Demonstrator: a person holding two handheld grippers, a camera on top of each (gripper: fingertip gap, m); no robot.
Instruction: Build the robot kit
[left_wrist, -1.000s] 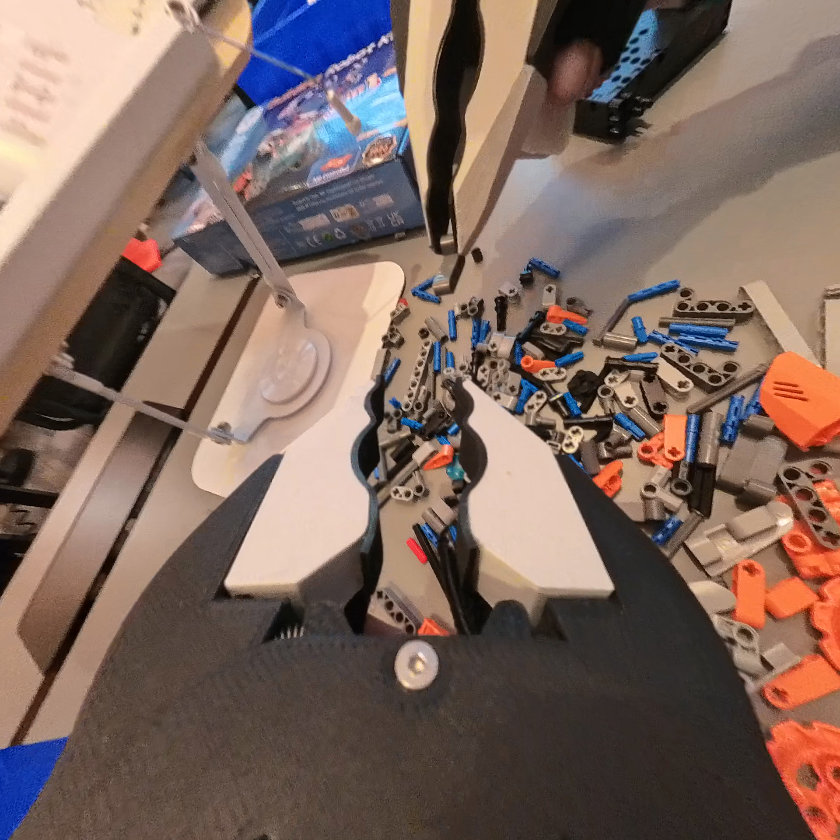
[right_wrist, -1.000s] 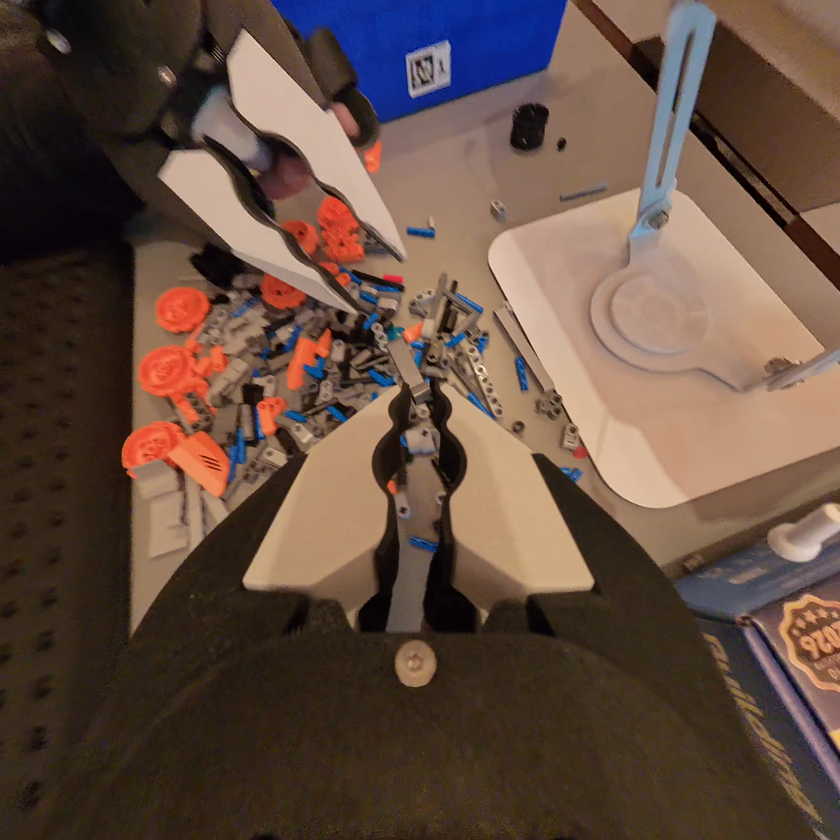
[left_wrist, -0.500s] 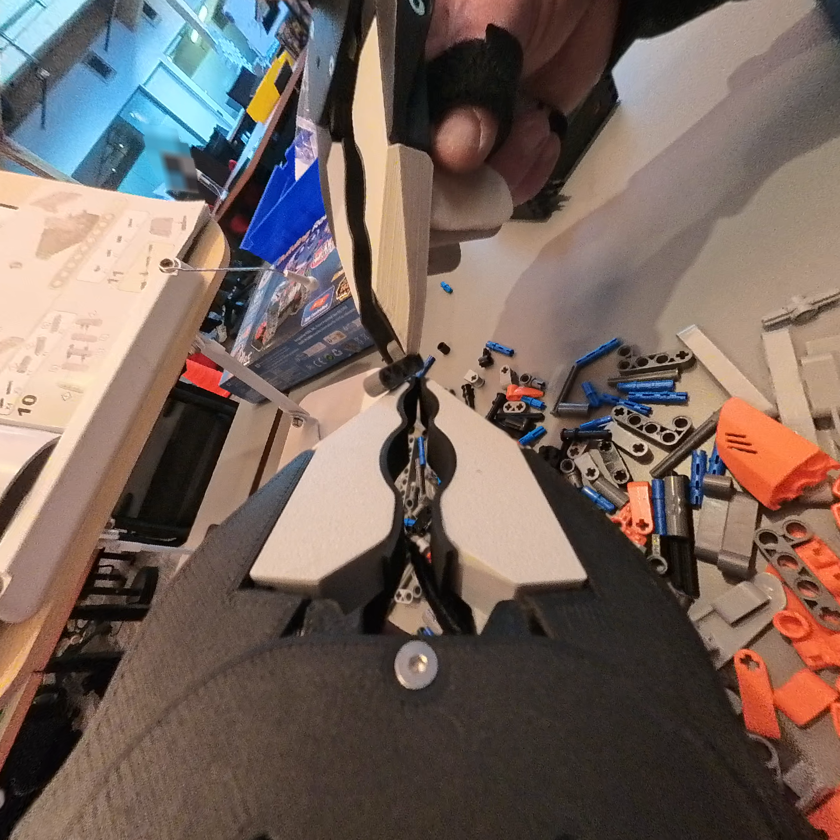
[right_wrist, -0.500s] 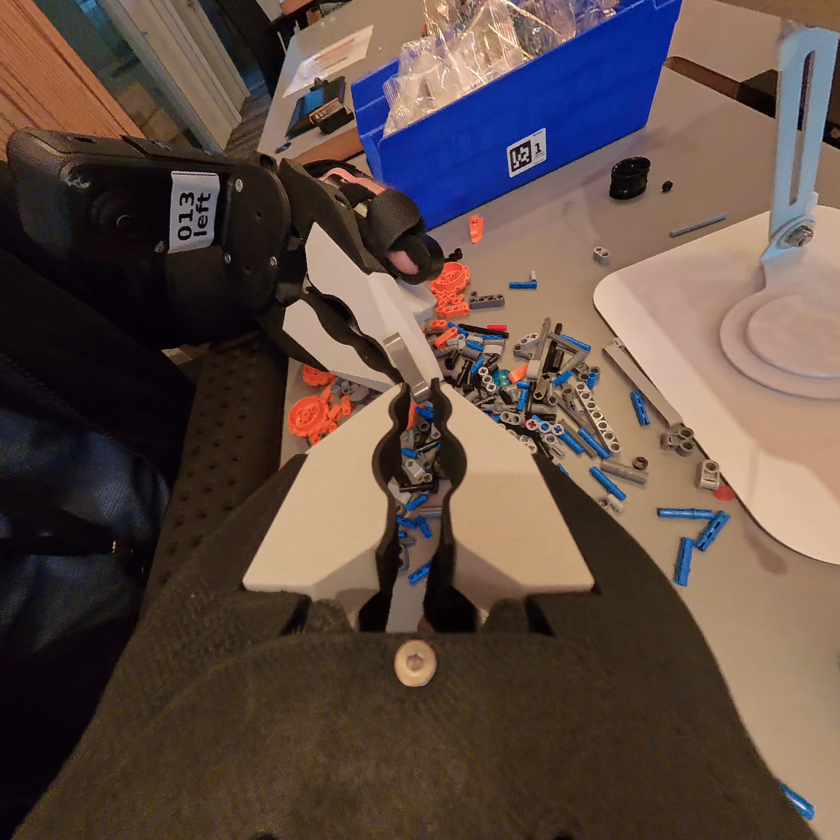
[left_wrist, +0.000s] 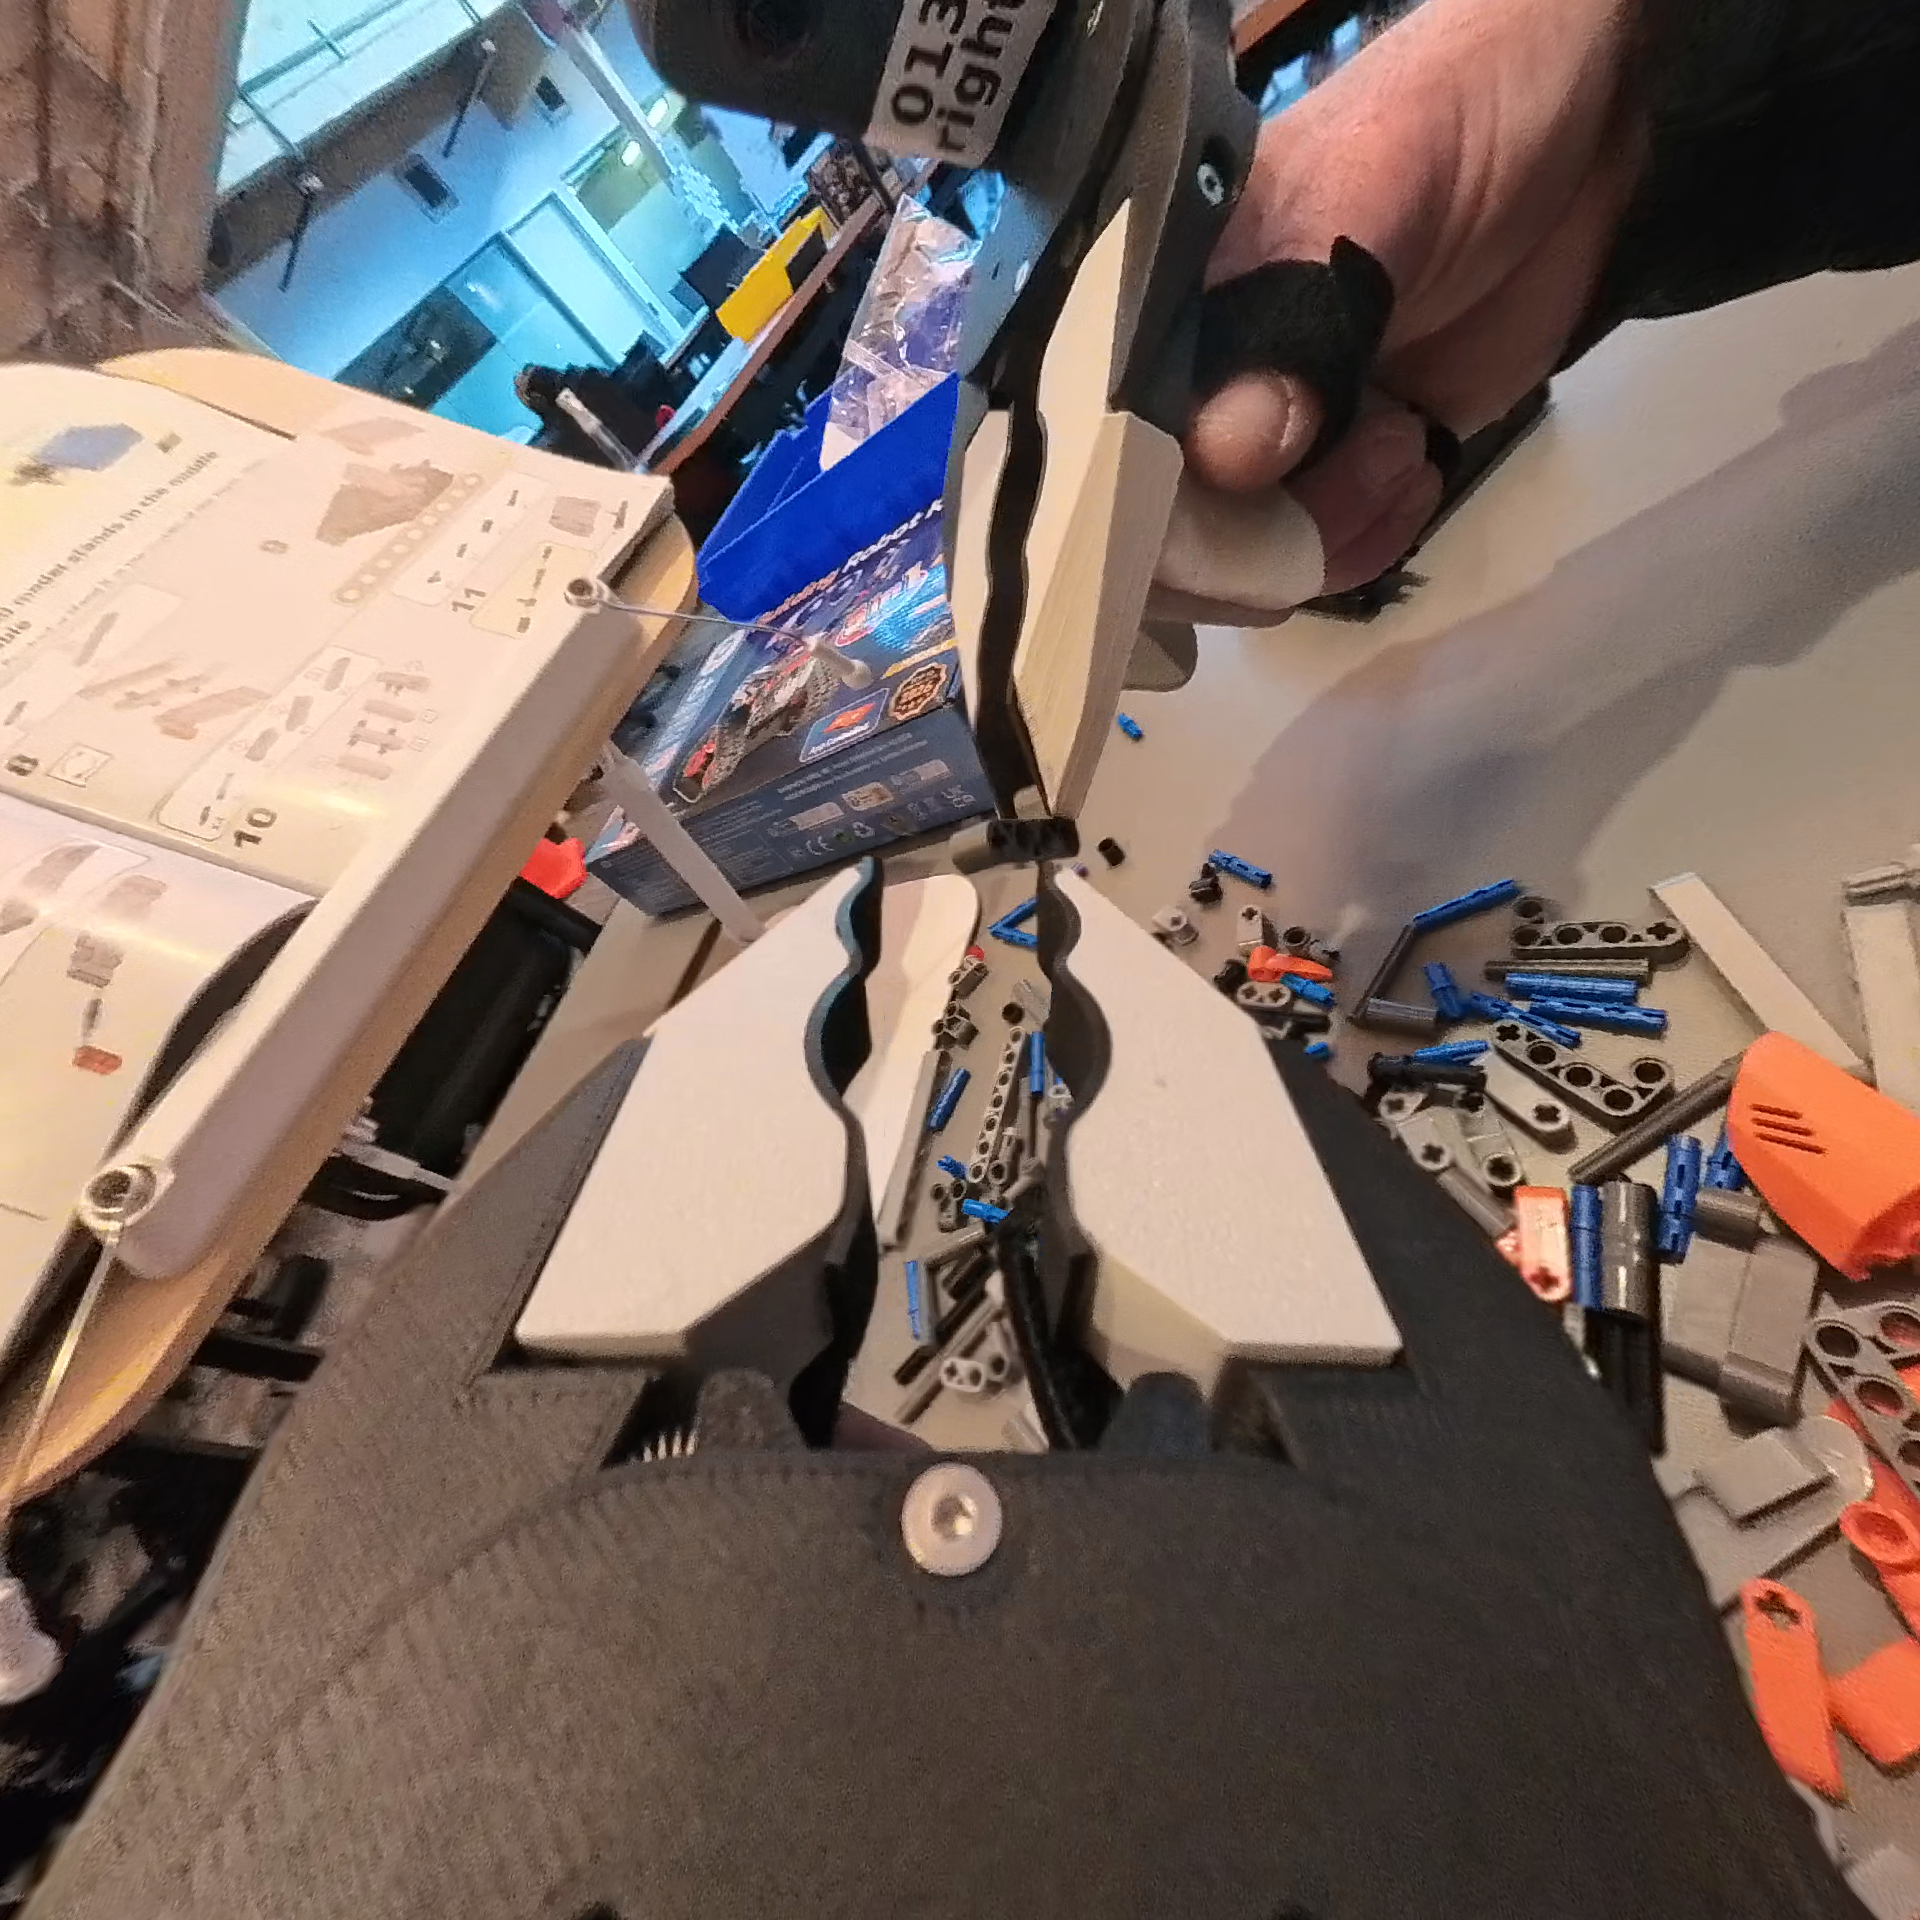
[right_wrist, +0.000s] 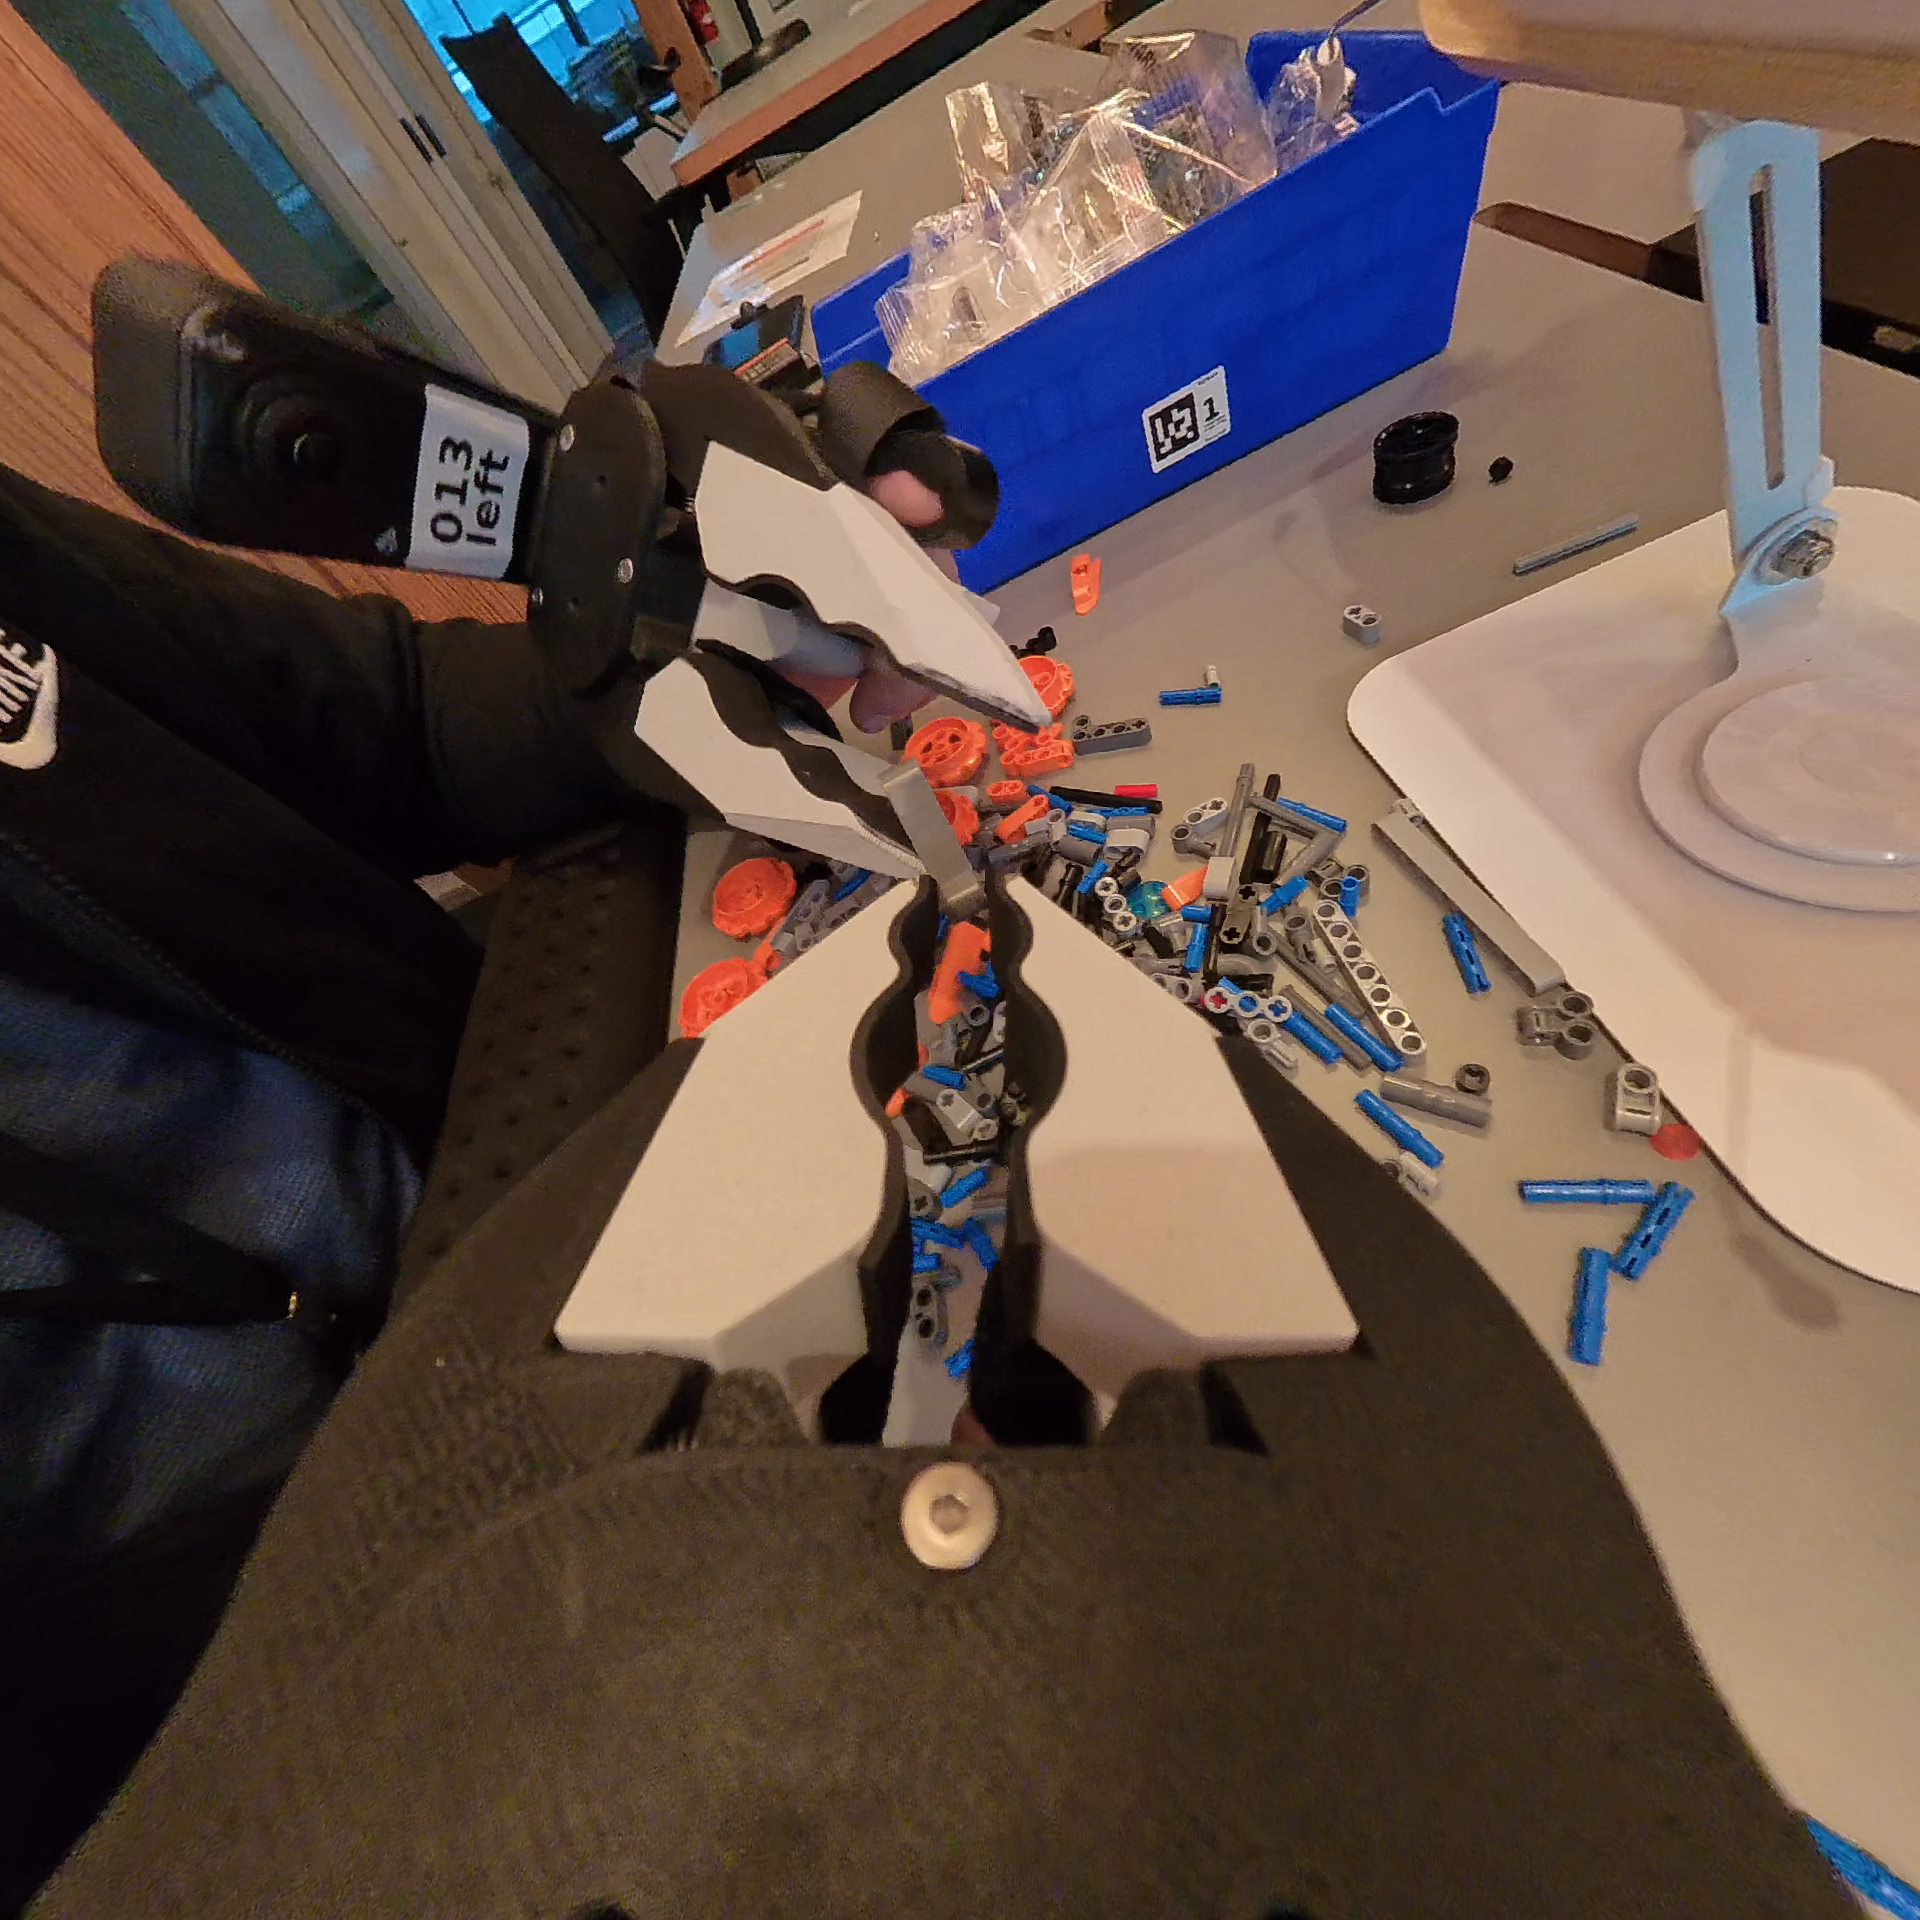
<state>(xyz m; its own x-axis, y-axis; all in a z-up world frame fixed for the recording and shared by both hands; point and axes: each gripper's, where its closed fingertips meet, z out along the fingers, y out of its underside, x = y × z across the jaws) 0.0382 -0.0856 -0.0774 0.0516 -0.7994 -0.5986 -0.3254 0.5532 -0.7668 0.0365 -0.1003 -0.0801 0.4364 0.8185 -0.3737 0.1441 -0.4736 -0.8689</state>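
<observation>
Grey beam (right_wrist: 928, 831), a short flat building piece, is held up above the surface (right_wrist: 1351, 582), pinched by one end between the tips of the right tool (right_wrist: 958, 885), whose fingers are drawn close on it. At the far left of the right wrist view a black sleeve (right_wrist: 260, 707) leads to the left tool (right_wrist: 968, 790), which is raised above the parts with its fingers spread and nothing between them. Its lower finger lies just beside the beam's upper end, perhaps touching it, though the angle leaves this unclear. Below and to the right, a loose pile of parts (right_wrist: 1247, 935) in grey, blue, black and orange covers the middle of the surface. Behind it stands a blue bin (right_wrist: 1299, 312) stuffed with clear plastic bags, with a black ring (right_wrist: 1415, 472) near it. At the right edge lies the white base of a stand (right_wrist: 1558, 727). In the left wrist view an instruction booklet (left_wrist: 260, 675) rests on a tilted board at the left, a printed box (left_wrist: 810, 769) sits behind the spread fingers, a hand (left_wrist: 1403, 343) grips the right tool from above, and an orange panel (left_wrist: 1818, 1153) lies among the parts at the right.
</observation>
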